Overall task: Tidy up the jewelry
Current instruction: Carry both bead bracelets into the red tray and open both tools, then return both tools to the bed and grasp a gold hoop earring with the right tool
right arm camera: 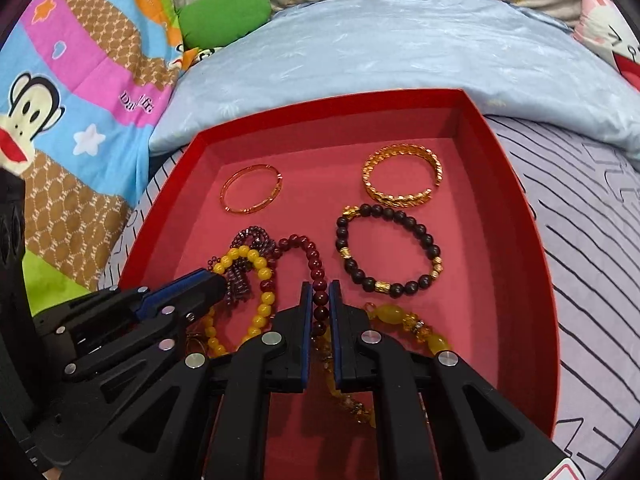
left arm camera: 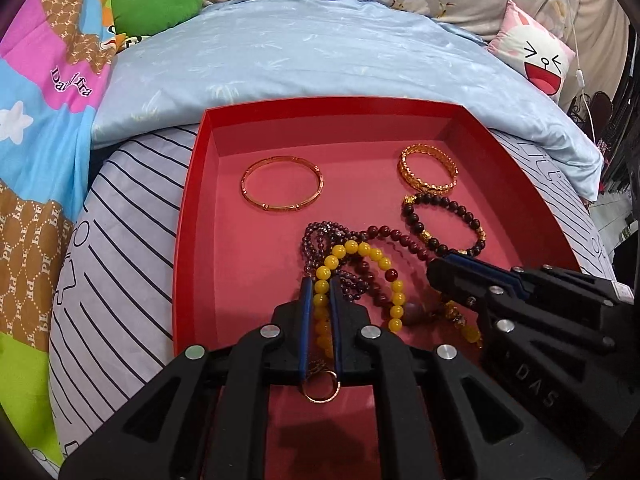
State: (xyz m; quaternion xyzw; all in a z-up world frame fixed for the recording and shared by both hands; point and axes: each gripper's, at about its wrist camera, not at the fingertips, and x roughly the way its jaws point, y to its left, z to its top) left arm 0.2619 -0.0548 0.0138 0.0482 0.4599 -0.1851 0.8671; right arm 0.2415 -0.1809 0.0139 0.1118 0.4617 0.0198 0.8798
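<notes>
A red tray point(left arm camera: 192, 216) point(right arm camera: 532, 280) on a bed holds jewelry. At the back lie a thin gold bangle point(left arm camera: 282, 184) point(right arm camera: 251, 194) and a wide gold cuff point(left arm camera: 428, 170) point(right arm camera: 402, 178). A dark bead bracelet point(left arm camera: 444, 220) point(right arm camera: 386, 248) lies in front of the cuff. A tangle of yellow beads point(left arm camera: 360, 250) point(right arm camera: 262, 308), dark red beads point(left arm camera: 400, 240) point(right arm camera: 312, 256) and purple beads point(left arm camera: 320, 236) point(right arm camera: 248, 240) fills the middle. My left gripper point(left arm camera: 321, 292) point(right arm camera: 218, 280) is shut on the yellow bead strand. My right gripper point(right arm camera: 321, 292) point(left arm camera: 436, 268) is shut on the dark red bead strand. A small gold ring point(left arm camera: 320, 386) lies under the left gripper.
The tray rests on a striped grey sheet point(left arm camera: 120, 240) point(right arm camera: 592, 260). A light blue pillow point(left arm camera: 300, 52) point(right arm camera: 400, 48) lies behind it. A colourful cartoon blanket point(left arm camera: 40, 100) point(right arm camera: 72, 92) is at the left, a green cushion point(left arm camera: 160, 0) and a pink bunny pillow point(left arm camera: 536, 52) at the back.
</notes>
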